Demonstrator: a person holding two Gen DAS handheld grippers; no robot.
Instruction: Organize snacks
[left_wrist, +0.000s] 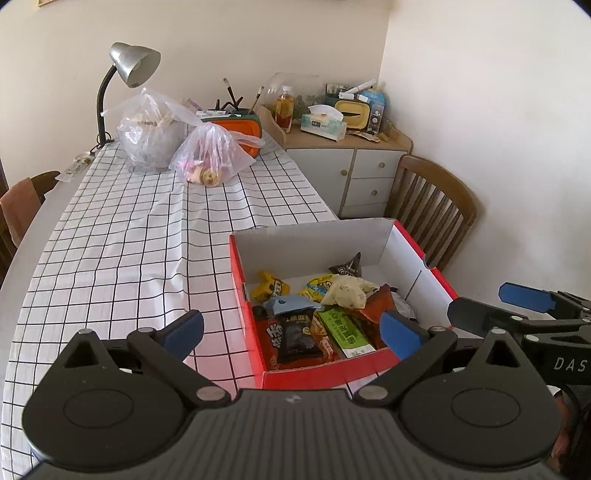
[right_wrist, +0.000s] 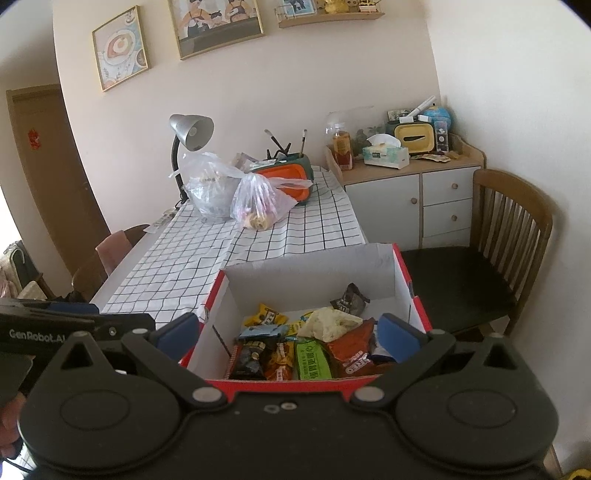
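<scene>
Both tongs (left_wrist: 291, 334) (right_wrist: 288, 334) spread, empty, snack box (left_wrist: 417, 247) just ahead, btwn tips

Soft daylight is filling the room pretty evenly, nothing harsh. The wall (right_wrist: 258, 92) is looking a bit washed out, and a bright patch is blowing out at the left edge of the right wrist view. Fisheye is bending the door (right_wrist: 51, 177) and table edge (left_wrist: 29, 236) hard, corners are vignetting black, and distant details are looking slightly soft.

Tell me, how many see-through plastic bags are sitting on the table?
2. The bigger plastic bag sits by the lamp; the smaller plastic bag sits right beside it, in front of the orange container.
</scene>
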